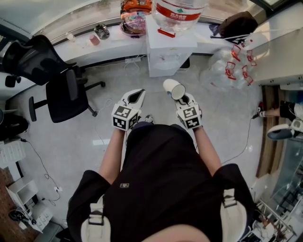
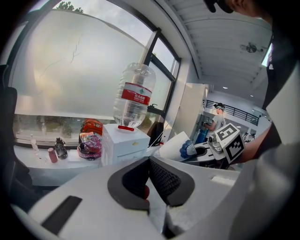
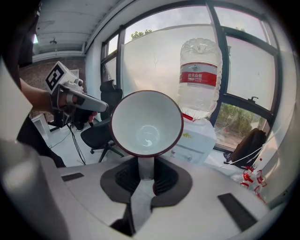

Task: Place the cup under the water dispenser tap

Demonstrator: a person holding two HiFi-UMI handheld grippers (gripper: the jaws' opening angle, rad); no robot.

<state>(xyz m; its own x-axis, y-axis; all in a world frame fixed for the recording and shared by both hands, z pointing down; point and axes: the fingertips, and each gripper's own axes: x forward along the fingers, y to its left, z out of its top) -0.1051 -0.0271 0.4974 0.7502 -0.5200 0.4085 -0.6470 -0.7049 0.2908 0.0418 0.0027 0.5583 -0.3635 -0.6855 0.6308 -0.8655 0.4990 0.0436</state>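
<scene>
A white cup (image 1: 174,89) with a dark red rim lies on its side in my right gripper (image 1: 182,100), which is shut on the cup's handle. In the right gripper view the cup (image 3: 146,123) shows its empty inside above the jaws (image 3: 146,174). The white water dispenser (image 1: 170,45) with a big clear bottle (image 1: 179,12) on top stands ahead against the window counter, some way beyond the cup. My left gripper (image 1: 137,95) is level with the right one, shut and empty. The left gripper view shows its pads (image 2: 161,180) together, with the dispenser (image 2: 124,143) beyond and the cup (image 2: 176,146) to the right.
A black office chair (image 1: 61,90) stands to the left on the grey floor. The window counter (image 1: 85,45) carries small bottles and a colourful bag (image 1: 134,19). Clear plastic bags with red handles (image 1: 232,66) lie to the right of the dispenser. Cables run across the floor.
</scene>
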